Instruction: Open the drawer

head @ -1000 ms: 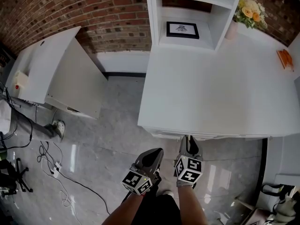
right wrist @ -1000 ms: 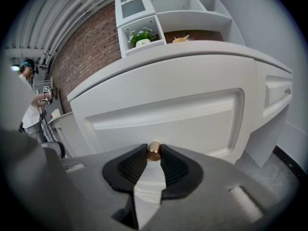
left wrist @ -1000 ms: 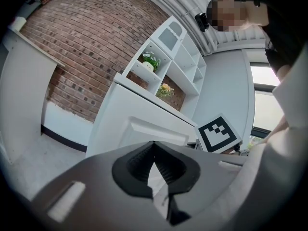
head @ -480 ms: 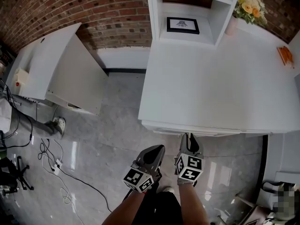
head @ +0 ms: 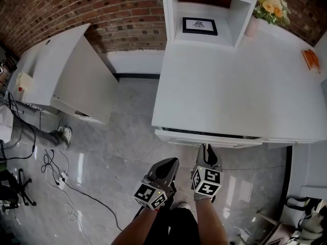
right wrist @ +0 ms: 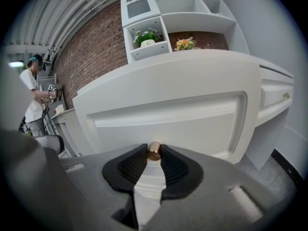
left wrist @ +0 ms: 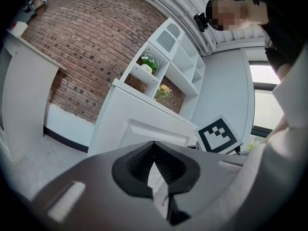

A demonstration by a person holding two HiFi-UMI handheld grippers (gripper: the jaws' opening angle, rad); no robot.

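The white drawer [head: 209, 138] sits under the front edge of the white desk [head: 230, 96] and stands a little way out, with a dark slit behind its front panel. My right gripper [head: 205, 149] reaches up to that panel. In the right gripper view its pads are shut on the drawer's small brass knob [right wrist: 154, 150], in the middle of the drawer front [right wrist: 168, 117]. My left gripper [head: 171, 164] hangs beside it to the left, apart from the desk. Its jaws [left wrist: 154, 146] meet at the tips and hold nothing.
A shelf unit [head: 240, 14] with a framed picture [head: 200, 26] and flowers [head: 270, 8] stands at the desk's back. A tilted white panel [head: 76, 80] and cables [head: 56, 175] are at the left on the floor. Another drawer with a knob [right wrist: 286, 96] is to the right. A person [right wrist: 33, 100] stands far left.
The drawer front has come out from under the desk top, opening a dark slit behind it. My right gripper stays on the knob; the left has not moved.
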